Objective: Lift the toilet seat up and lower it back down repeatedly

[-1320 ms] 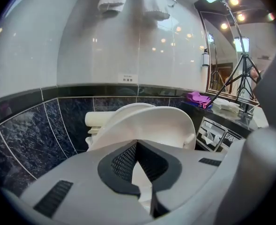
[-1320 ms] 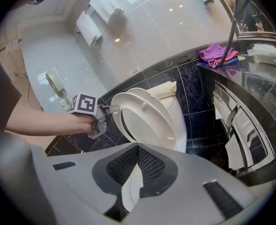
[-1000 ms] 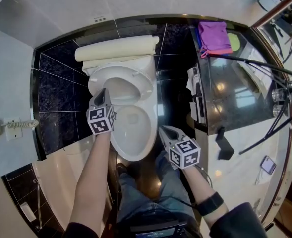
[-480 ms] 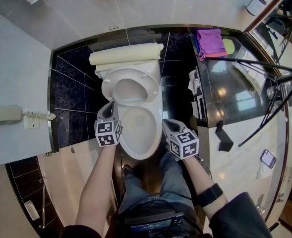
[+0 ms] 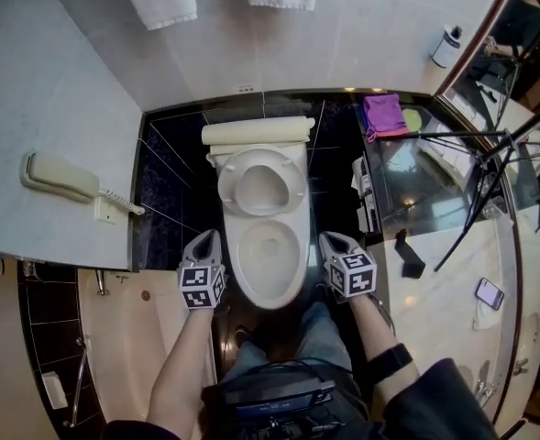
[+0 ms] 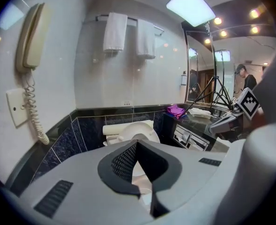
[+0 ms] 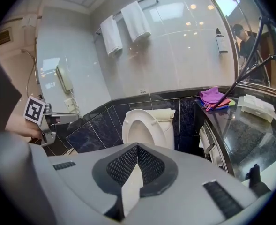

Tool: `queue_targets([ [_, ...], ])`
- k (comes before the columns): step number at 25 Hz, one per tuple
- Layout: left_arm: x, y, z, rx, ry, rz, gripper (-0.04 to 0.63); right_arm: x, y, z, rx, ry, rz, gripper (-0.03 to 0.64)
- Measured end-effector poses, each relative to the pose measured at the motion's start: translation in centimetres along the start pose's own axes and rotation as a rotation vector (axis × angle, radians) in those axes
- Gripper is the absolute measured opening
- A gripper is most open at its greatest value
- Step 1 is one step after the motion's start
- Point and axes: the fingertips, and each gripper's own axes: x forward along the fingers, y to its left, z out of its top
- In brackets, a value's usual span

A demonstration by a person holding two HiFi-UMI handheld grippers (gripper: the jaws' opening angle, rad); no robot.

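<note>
The toilet seat (image 5: pixel 261 183) stands raised, leaning back against the cistern (image 5: pixel 257 132) above the open bowl (image 5: pixel 268 264). The left tongs (image 5: pixel 207 238) and the right tongs (image 5: pixel 330 240) hang on either side of the bowl's front, clear of it and well short of the seat. Both are pinched together with nothing between them

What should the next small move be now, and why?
Probably bring the left gripper forward to the top edge of the toilet seat, ready to tip it down. The seat stands upright against the tank, leaving the bowl uncovered. Both grippers are shut and empty, the right gripper too, and each hangs beside the bowl, clear of the toilet.
</note>
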Motion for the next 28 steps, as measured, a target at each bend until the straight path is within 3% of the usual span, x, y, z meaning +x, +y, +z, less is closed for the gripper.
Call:
queue_targets([
  [13, -10.5, 1.1, -0.9, -0.058, -0.048, -0.004, 0.000, -6.8, 1.9, -0.1, 0.010, -0.062, -0.070, 0.017],
  [28, -13.1, 0.4, -1.8, -0.058, -0.047, -0.022, 0.000, -9.0, 2.3, -2.2, 0.049, -0.076, -0.082, 0.017],
])
